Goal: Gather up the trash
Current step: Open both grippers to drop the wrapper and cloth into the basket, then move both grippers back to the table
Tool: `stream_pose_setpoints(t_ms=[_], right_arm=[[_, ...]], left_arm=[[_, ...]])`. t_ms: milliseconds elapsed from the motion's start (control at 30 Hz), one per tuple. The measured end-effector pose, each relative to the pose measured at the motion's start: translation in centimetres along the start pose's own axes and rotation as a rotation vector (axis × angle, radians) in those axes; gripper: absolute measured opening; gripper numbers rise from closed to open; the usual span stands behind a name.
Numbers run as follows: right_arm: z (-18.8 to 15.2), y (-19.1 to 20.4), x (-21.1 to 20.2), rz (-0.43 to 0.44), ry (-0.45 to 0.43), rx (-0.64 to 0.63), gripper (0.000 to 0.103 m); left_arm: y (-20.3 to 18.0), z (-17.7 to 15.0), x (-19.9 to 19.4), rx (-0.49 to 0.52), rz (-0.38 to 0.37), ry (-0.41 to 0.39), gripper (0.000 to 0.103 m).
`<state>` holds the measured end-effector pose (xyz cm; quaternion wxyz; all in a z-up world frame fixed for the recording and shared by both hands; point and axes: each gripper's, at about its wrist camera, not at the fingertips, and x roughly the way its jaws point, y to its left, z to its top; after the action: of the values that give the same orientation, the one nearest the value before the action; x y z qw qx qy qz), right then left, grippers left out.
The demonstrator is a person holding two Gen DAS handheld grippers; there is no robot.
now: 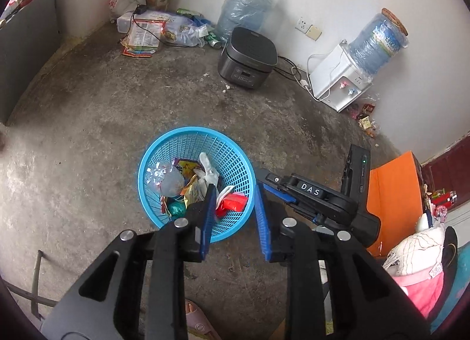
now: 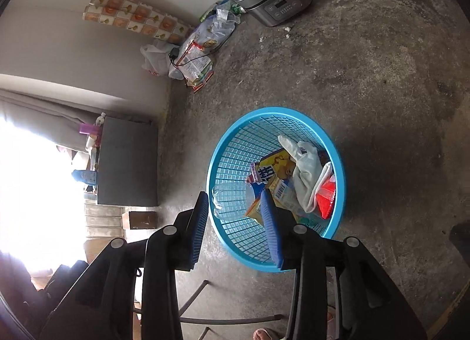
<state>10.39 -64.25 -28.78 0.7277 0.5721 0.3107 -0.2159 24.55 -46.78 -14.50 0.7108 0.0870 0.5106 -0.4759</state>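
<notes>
While the left gripper [image 1: 233, 193] hangs above the near right edge of the blue basket [image 1: 164, 146], its blue pads stand partly apart with nothing between them. That basket sits on the bare concrete floor [image 1: 88, 134], and in it lie a crushed clear bottle [image 1: 166, 178], snack wrappers [image 1: 191, 187], a white glove [image 1: 208, 172] and a red packet [image 1: 232, 203]. Off to the right the right gripper [image 1: 264, 179] reaches toward the basket's rim. More trash, bags and cans [image 1: 164, 31], lies far off along the wall, left of a dark rice cooker [image 1: 249, 58] and a water dispenser [image 1: 337, 78].

From the right wrist, the right gripper [image 2: 235, 196] also stands partly open and empty, its left pad outside the basket [image 2: 264, 113] and its right pad over the inside, so the near rim lies in the gap. The bottle [image 2: 232, 199] rests just past the tips; the glove [image 2: 305, 169] and red packet [image 2: 327, 196] lie further right.

My guess is that the basket is light and springy, and its lattice wall would flex. The solid rim looks the stiffest place to pinch, one claw on each side, to keep it level. Its contents are loose and light, so a tilt could spill them.
</notes>
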Motion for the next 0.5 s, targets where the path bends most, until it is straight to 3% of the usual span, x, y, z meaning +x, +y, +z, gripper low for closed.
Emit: stream_pose_setpoints(t_ms=[133, 200, 400, 500], right_arm=[[-1.6, 1.2, -3.2, -0.003, -0.056, -0.056, 0.039], [-2.7, 2.7, -5.3, -0.007, -0.098, -0.114, 0.045], [-7.1, 8.6, -11.4, -0.045, -0.219, -0.334, 0.072], [-10.1, 11.9, -13.3, -0.095, -0.259, -0.485, 0.085]], left_arm=[[-1.4, -0.5, -4.3, 0.021, 0.029, -0.087, 0.041], [-2.1, -1.0, -7.2, 0.021, 0.028, -0.142, 0.053], [-4.0, -4.1, -16.5, 0.015, 0.102, -0.289, 0.073], [-3.9, -7.0, -20.5, 0.000, 0.128, -0.330, 0.074]])
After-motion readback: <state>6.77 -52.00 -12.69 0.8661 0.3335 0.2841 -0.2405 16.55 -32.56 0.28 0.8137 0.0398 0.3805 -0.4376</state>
